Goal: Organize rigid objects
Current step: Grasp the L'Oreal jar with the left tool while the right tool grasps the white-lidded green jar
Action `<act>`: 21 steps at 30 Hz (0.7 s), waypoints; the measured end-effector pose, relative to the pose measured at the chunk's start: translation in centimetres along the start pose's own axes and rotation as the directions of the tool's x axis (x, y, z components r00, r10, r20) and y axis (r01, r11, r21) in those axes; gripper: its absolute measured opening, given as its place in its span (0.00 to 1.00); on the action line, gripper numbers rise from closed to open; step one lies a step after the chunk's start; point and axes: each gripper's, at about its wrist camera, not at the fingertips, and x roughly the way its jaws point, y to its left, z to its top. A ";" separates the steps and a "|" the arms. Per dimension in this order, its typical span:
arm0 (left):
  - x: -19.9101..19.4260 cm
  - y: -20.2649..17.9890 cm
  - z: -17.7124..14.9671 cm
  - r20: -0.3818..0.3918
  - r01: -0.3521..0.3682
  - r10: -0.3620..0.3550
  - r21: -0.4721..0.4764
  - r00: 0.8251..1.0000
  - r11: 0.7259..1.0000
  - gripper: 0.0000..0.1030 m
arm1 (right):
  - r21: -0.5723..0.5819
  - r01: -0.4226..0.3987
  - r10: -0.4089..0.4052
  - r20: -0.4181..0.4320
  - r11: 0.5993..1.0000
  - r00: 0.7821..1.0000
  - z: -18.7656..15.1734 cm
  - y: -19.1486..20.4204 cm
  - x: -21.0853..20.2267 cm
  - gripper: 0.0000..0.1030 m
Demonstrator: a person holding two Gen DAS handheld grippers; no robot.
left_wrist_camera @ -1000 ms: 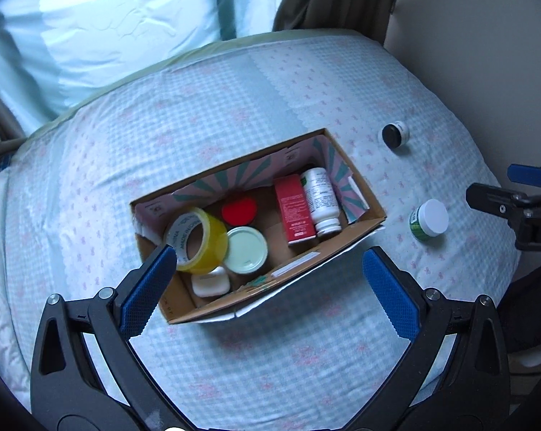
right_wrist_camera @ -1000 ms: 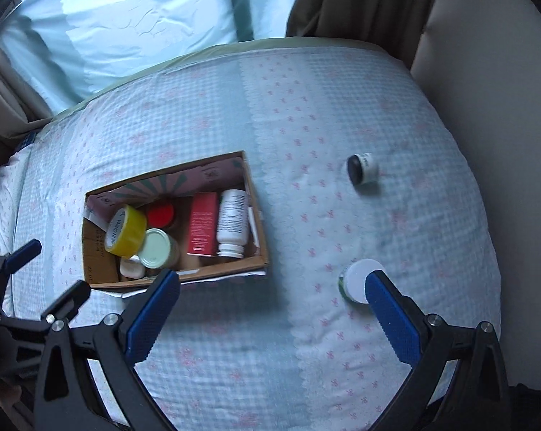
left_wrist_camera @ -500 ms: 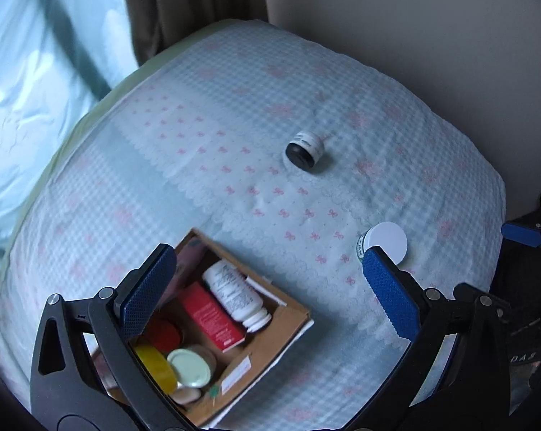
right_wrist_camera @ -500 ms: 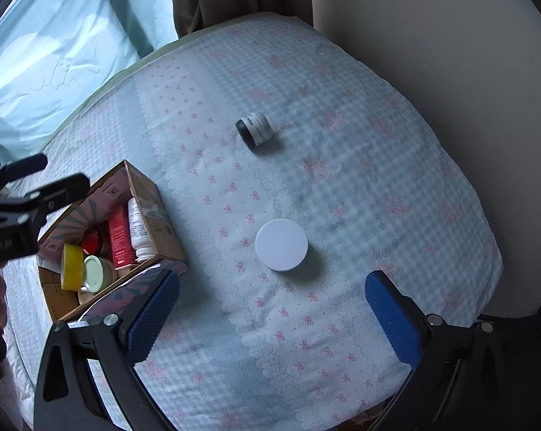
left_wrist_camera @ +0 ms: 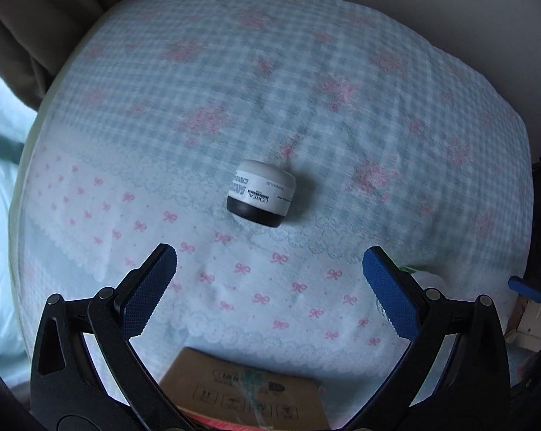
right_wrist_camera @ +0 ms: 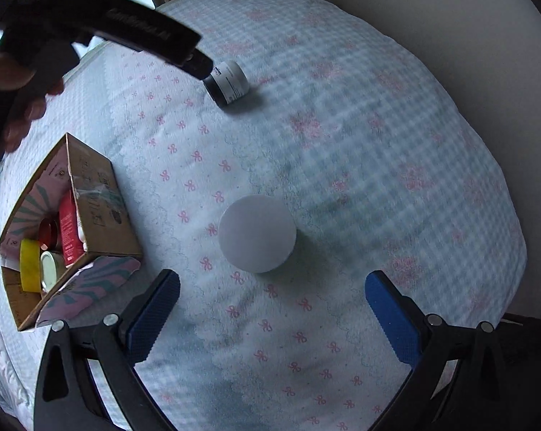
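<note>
Left wrist view: your left gripper (left_wrist_camera: 268, 269) was wide open, empty, hovering short of the small jar (left_wrist_camera: 260, 194) lying on its side on the bedspread (left_wrist_camera: 342, 115). Your right gripper (right_wrist_camera: 272, 303) was open too, white-lidded jar (right_wrist_camera: 257, 233) just ahead; cardboard box (right_wrist_camera: 91, 194) sat left.

On the bedspread (right_wrist_camera: 360, 136) a small jar (left_wrist_camera: 260, 194) lay on its side, ahead of the left gripper (left_wrist_camera: 267, 280) and between the lines of its spread fingers. A round-lidded tub (right_wrist_camera: 257, 233) stood nearer the right gripper (right_wrist_camera: 270, 309), just ahead of its wide-apart fingers, with the jar well beyond it. A cardboard box (right_wrist_camera: 101, 212) sat to the left of the tub; inside it lay a tape roll (right_wrist_camera: 29, 264), a lidded tin (right_wrist_camera: 49, 274) and a carton (right_wrist_camera: 67, 230)
</note>
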 end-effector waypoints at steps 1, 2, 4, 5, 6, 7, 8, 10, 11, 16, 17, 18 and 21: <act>1.1 0.0 0.5 -0.019 -0.003 0.003 0.014 1.000 1.000 1.00 | -0.005 0.005 -0.005 0.009 1.000 1.000 0.0 0.0 0.6 1.00; 2.2 -0.1 0.8 -0.036 -0.006 0.007 0.028 0.999 1.000 1.00 | -0.005 0.004 -0.004 0.016 1.000 1.000 0.0 -0.1 1.3 1.00; 4.3 0.0 1.2 -0.070 -0.031 0.034 0.051 0.997 0.998 0.99 | 0.001 -0.013 0.013 0.029 1.000 0.999 0.2 -0.3 2.6 1.00; 5.2 0.0 1.3 -0.081 -0.036 0.041 0.058 0.996 0.998 0.97 | 0.000 -0.029 0.029 0.035 1.000 0.999 0.3 -0.3 3.4 1.00; 5.9 0.1 1.2 -0.088 -0.034 0.040 0.064 0.995 0.997 0.97 | -0.003 -0.047 0.047 0.045 0.999 0.998 0.4 -0.2 4.0 1.00; 6.5 0.1 1.2 -0.092 -0.035 0.041 0.066 0.995 0.997 0.96 | -0.009 -0.060 0.060 0.055 0.998 0.997 0.5 -0.1 4.6 1.00; 7.0 0.1 1.2 -0.095 -0.033 0.040 0.070 0.995 0.997 0.96 | -0.018 -0.061 0.062 0.063 0.998 0.996 0.6 0.1 5.2 1.00; 8.1 0.0 1.3 -0.101 -0.033 0.041 0.079 0.994 0.996 0.95 | -0.036 -0.052 0.055 0.076 0.998 0.996 0.8 0.3 6.2 1.00; 8.6 0.0 1.5 -0.105 -0.033 0.041 0.082 0.994 0.996 0.92 | -0.043 -0.052 0.055 0.077 0.998 0.996 0.9 0.5 6.8 1.00; 10.1 -0.4 2.2 -0.121 -0.027 0.040 0.111 0.992 0.993 0.87 | -0.070 -0.063 0.068 0.065 0.996 0.996 0.9 0.7 9.0 0.92; 10.2 -0.6 2.2 -0.119 -0.027 0.041 0.116 0.992 0.993 0.87 | -0.080 -0.069 0.074 0.063 0.994 0.995 0.8 0.8 9.2 0.90; 10.3 -0.5 2.3 -0.117 -0.024 0.038 0.116 0.992 0.993 0.87 | -0.094 -0.073 0.079 0.061 0.993 0.995 0.8 1.0 9.5 0.87; 10.3 -0.5 2.6 -0.111 -0.018 0.029 0.103 0.993 0.995 0.87 | -0.127 -0.061 0.069 0.055 0.990 0.996 1.0 1.6 10.1 0.81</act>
